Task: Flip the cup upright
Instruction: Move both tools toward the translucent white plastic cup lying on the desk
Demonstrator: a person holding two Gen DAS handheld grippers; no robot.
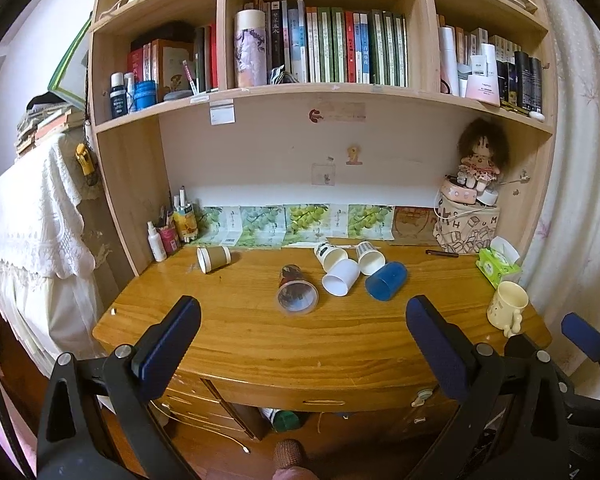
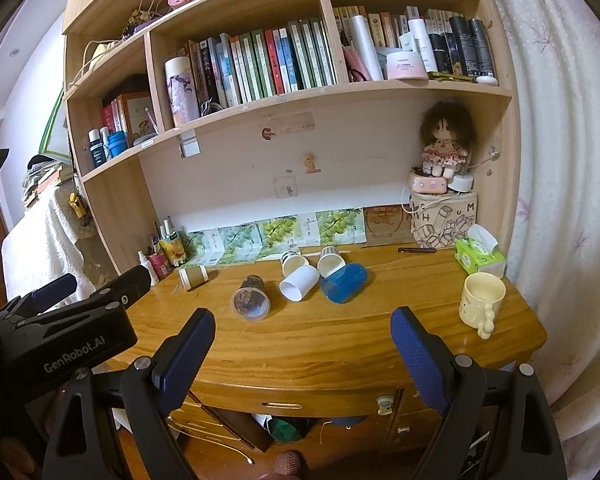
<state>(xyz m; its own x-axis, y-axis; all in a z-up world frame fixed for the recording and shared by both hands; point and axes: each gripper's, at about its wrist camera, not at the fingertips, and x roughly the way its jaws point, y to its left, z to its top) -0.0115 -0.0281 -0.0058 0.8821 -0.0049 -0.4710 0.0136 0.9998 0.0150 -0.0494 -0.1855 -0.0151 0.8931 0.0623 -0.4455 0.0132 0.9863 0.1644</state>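
Several cups lie on their sides on the wooden desk (image 1: 340, 344): a brown paper cup (image 1: 213, 258) at back left, a clear printed cup (image 1: 295, 290) in the middle, a white cup (image 1: 341, 276), two patterned paper cups (image 1: 330, 254) (image 1: 370, 257) behind it, and a blue cup (image 1: 386, 280). A cream mug (image 1: 507, 308) stands upright at the right. My left gripper (image 1: 303, 328) is open and empty, in front of the desk's near edge. My right gripper (image 2: 302, 338) is open and empty too, right of the left one. The same cups show in the right wrist view, such as the clear cup (image 2: 250, 298) and the blue cup (image 2: 343, 282).
A green tissue pack (image 1: 497, 265), a printed bag with a doll (image 1: 467, 222) and a pen (image 1: 442, 253) are at back right. Bottles and a pen holder (image 1: 172, 228) stand at back left. Bookshelves rise above. Drawers sit under the desk (image 1: 320, 402).
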